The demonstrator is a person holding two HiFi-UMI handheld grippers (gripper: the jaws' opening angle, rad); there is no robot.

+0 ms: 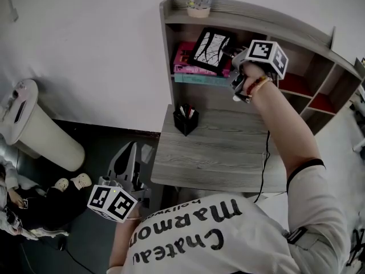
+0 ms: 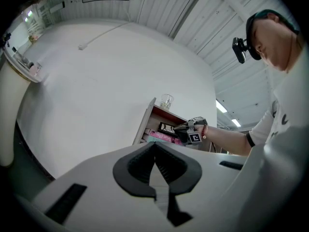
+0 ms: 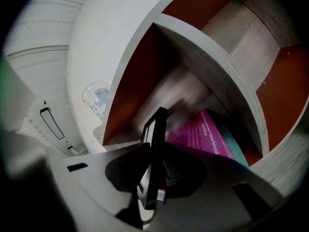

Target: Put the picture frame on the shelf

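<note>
Two grippers show in the head view. The right gripper (image 1: 231,55) is raised into the upper left compartment of the shelf (image 1: 251,11), and its jaws clamp one edge of the picture frame (image 1: 211,50). The frame stretches out ahead of the jaws, tilted, its black-and-white print facing up. Just below the frame lies a pink book (image 1: 183,61) on a teal book (image 1: 197,79). Whether the frame touches them cannot be told. A glass jar (image 1: 199,1) stands on the shelf top, above and beyond the jaws. Well below this gripper, a black pen holder (image 1: 185,120) sits on the desk (image 1: 228,153). The left gripper (image 1: 131,156) hangs low beside the desk edge, well apart from the shelf.

From the left gripper view, the left gripper (image 2: 154,151) has its dark pads pressed together with nothing between them. Far ahead of its tips stand the shelf (image 2: 150,117), the jar (image 2: 166,100) and the right gripper (image 2: 186,128) with the frame (image 2: 168,128).

From the right gripper view, the right gripper (image 3: 155,167) is closed narrowly on the frame (image 3: 155,127), seen edge-on and reaching forward from the jaws. The pink book (image 3: 205,135) lies just right of the frame, and a shelf divider (image 3: 212,66) runs above it. The jar (image 3: 96,96) is off to the left.
</note>
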